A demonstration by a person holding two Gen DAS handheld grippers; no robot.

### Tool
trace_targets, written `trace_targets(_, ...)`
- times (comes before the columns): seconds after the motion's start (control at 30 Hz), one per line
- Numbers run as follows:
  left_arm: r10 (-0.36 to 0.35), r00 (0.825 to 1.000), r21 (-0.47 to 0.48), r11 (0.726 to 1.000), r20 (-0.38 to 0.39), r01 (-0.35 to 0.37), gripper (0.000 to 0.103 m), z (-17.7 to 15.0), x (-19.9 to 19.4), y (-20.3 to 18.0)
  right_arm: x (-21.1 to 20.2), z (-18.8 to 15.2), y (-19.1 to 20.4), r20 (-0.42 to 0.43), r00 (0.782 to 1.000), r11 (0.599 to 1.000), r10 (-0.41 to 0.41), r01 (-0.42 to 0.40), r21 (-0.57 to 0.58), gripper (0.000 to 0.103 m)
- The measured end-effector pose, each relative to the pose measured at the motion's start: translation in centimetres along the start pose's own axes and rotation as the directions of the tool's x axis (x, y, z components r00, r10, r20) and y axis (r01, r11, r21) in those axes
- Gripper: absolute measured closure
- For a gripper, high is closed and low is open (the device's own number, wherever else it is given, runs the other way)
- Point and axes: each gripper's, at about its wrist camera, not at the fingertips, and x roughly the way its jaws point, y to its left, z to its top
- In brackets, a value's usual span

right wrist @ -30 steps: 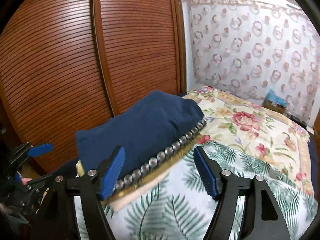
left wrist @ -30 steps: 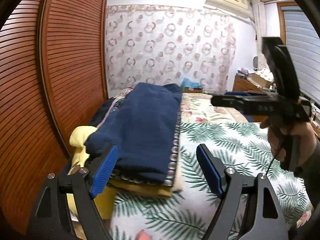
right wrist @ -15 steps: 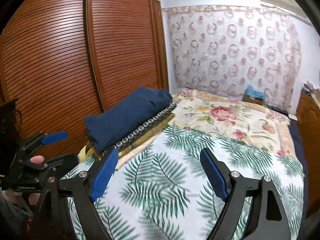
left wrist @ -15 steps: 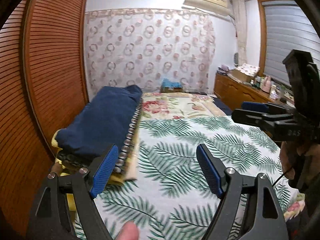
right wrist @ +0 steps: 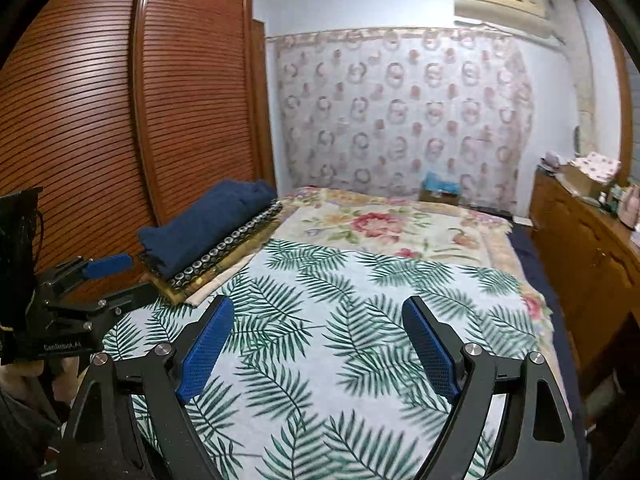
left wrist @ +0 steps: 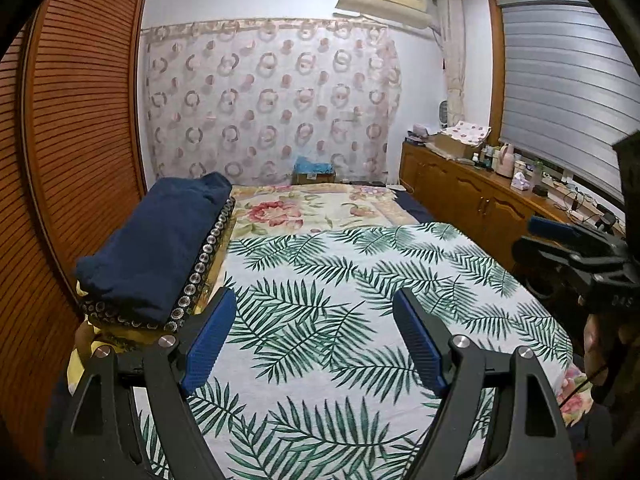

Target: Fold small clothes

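Note:
A folded dark blue garment (left wrist: 160, 248) lies on top of a stack of folded clothes (left wrist: 188, 304) at the left edge of the bed, by the wardrobe; it also shows in the right wrist view (right wrist: 208, 224). My left gripper (left wrist: 316, 344) is open and empty, held above the fern-print sheet (left wrist: 340, 280), to the right of and nearer than the stack. My right gripper (right wrist: 320, 344) is open and empty above the same sheet (right wrist: 340, 320). Each gripper shows at the edge of the other's view: the right one (left wrist: 560, 240), the left one (right wrist: 100, 268).
A slatted wooden wardrobe (left wrist: 72, 140) stands close along the bed's left side. A floral blanket (left wrist: 304, 208) covers the far part of the bed. A wooden cabinet (left wrist: 472, 196) with clutter runs along the right wall under the window.
Both grippers have pulled back and away from the stack of clothes, which now sits further off to the left. Both stay open and empty.

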Motion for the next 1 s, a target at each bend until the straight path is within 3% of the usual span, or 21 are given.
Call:
trace_targets(0.53, 0.037, 0.996, -0.020, 0.999, 0.081, -0.035, 0.022, 3.0, -3.4, -1.1, -8.1, -1.4, 0.2, 0.108, 0.986, 0.988, -0.126, 0.115, 0.104, 0.010)
trace_targets(0.73, 0.047, 0.994, -0.029, 0.999, 0.099, -0.045, 0.022, 3.4, -4.0, -0.9, -9.3, -2.0, 0.2, 0.121, 0.976, 0.980, -0.183, 0.171, 0.103, 0.010)
trace_targets(1.0, 0.050, 0.994, -0.031, 0.998, 0.096, -0.048, 0.022, 3.3, -3.7, -0.9, -8.9, -2.0, -1.3, 0.118, 0.974, 0.979, -0.191, 0.181, 0.096, 0.010)
